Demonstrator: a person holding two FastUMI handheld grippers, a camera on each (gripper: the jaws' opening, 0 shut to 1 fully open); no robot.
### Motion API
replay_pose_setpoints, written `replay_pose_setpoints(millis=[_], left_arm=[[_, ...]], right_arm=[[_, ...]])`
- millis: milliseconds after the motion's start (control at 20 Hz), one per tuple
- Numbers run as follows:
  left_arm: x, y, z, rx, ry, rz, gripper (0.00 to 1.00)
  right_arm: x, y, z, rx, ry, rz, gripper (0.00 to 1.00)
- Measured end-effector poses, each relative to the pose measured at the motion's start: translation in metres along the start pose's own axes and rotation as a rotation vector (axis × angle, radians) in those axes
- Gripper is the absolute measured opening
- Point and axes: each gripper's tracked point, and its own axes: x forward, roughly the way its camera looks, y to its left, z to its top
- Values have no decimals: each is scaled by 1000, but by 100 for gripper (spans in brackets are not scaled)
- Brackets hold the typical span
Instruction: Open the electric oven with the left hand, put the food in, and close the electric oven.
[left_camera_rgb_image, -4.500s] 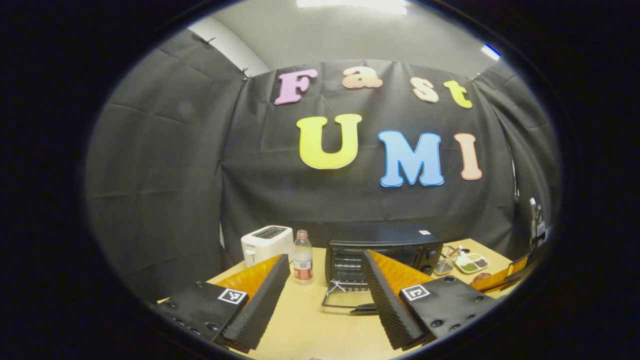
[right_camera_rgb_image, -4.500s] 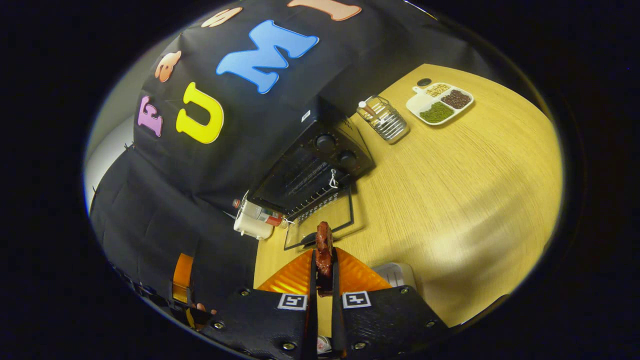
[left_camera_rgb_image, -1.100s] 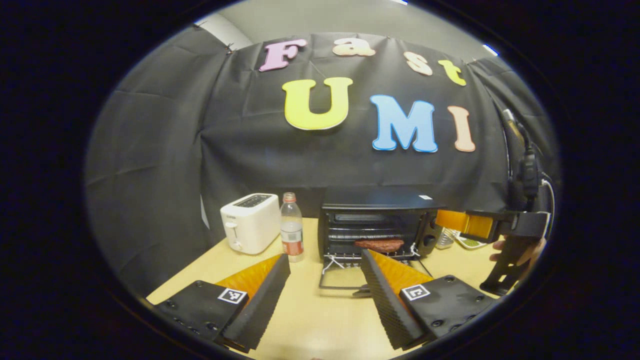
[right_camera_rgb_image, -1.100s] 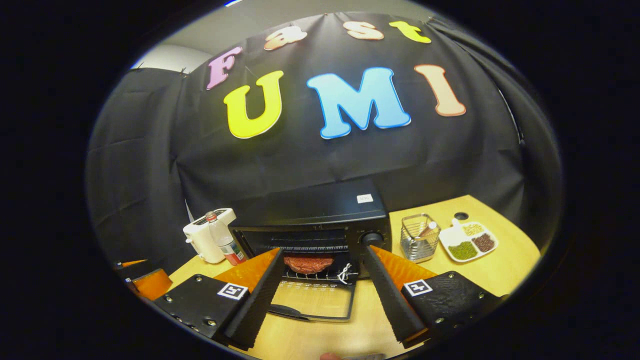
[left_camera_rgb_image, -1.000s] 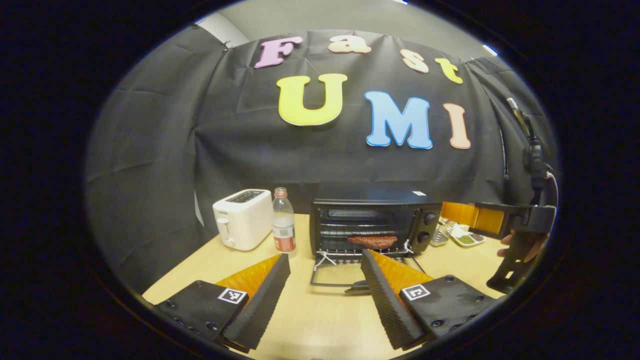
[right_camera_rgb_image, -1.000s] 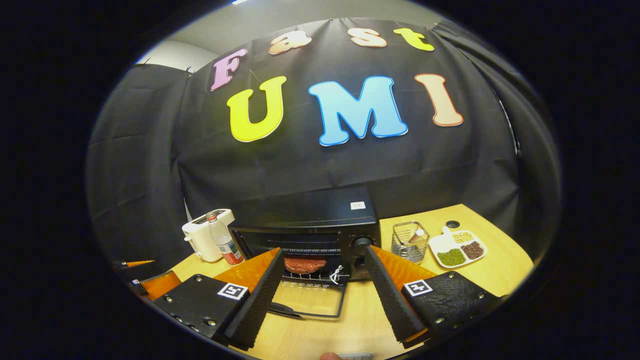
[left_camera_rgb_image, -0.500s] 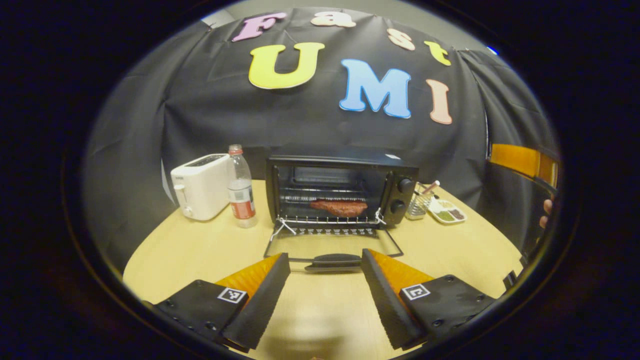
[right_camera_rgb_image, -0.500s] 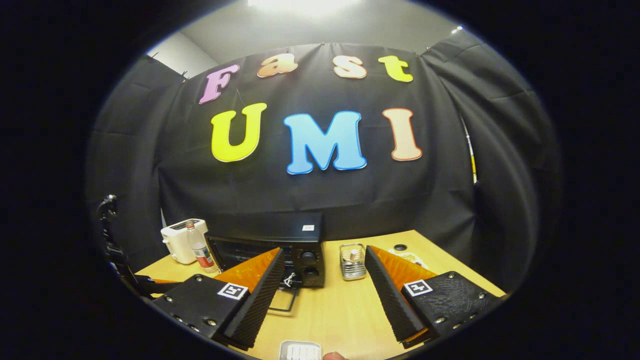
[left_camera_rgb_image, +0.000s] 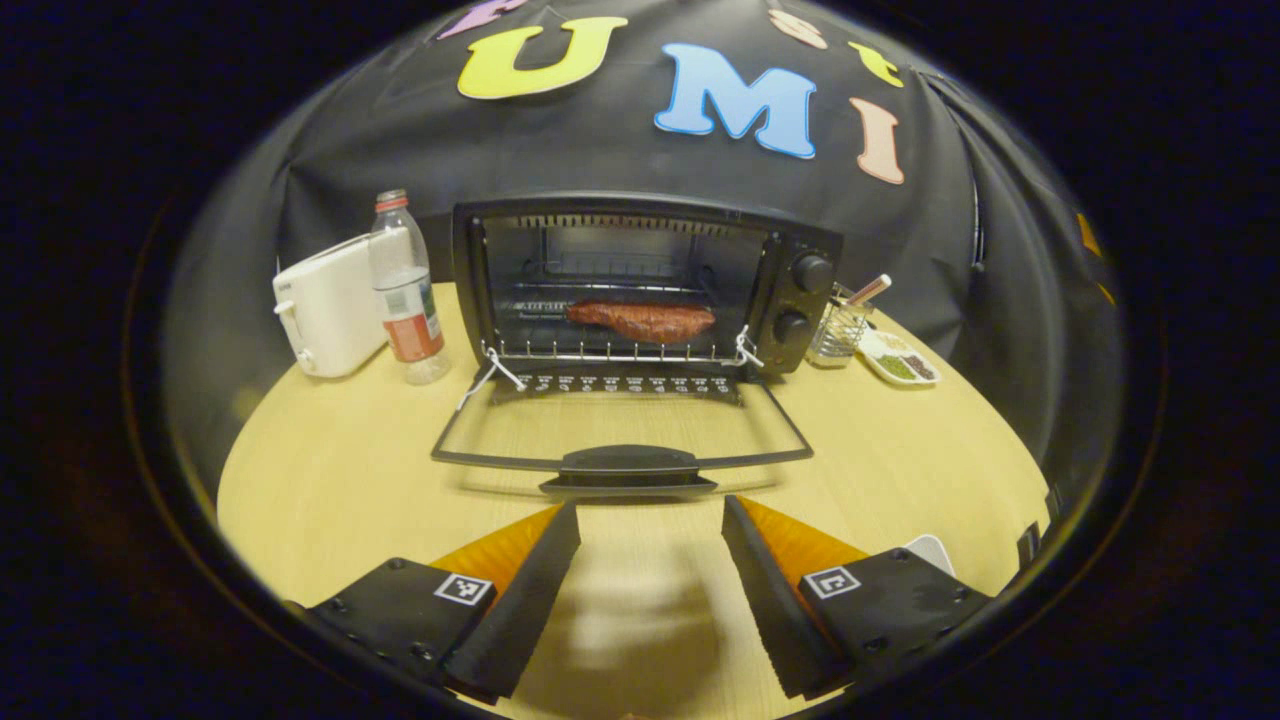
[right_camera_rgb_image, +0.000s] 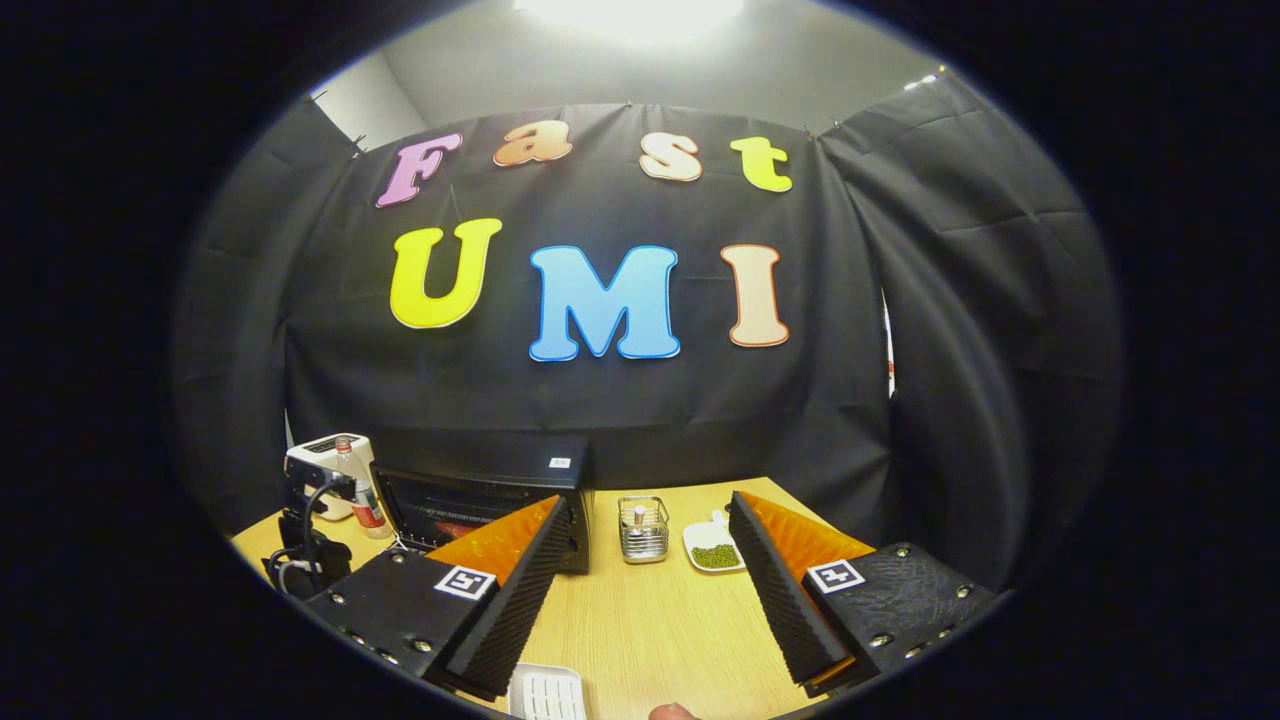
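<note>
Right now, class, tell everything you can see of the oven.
The oven is a black box, apparently metal, upright on the wooden table against the cloth wall. Its glass door lies folded down flat, with a dark handle toward the open left gripper, which is apart from it. Inside, a reddish-brown piece of food rests on a wire rack. Two round knobs sit on its right panel. A bottle stands beside it.

Item one, as I see it from the left gripper view: black boxy electric oven (left_camera_rgb_image: 640, 270) on the wooden table, two knobs at its right, glass door (left_camera_rgb_image: 620, 425) dropped flat. Item two: reddish-brown slab of food (left_camera_rgb_image: 642, 321), probably meat, lying on the wire rack inside.
</note>
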Motion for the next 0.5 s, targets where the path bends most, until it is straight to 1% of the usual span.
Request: replay_pose_setpoints(millis=[50,100,150,200,250,300,350,400,450,500], left_arm=[[8,3,-5,1,17,9,97],[14,6,-8,3,31,18,97],[20,8,-12,5,46,26,100],[25,11,-16,6,63,36,93],[31,14,-19,5,75,44,98],[34,17,-20,5,88,54,98],[37,19,-17,27,72,59,98],[40,19,-17,44,80,60,100],[40,19,-16,64,82,63,97],[42,19,-15,78,87,71,98]], right_arm=[[-1,-2,-2,-1,7,-8,98],[-1,-3,-2,-2,11,-16,98],[-2,-5,-3,-6,15,-26,98],[-2,-8,-3,-10,17,-33,98],[-2,-9,-3,-13,20,-38,98],[-1,-10,-5,-15,25,-42,98],[0,-10,-5,-17,31,-44,98],[2,-10,-7,-17,39,-43,98],[2,-9,-10,-19,51,-39,98],[3,-8,-14,-23,62,-37,98]])
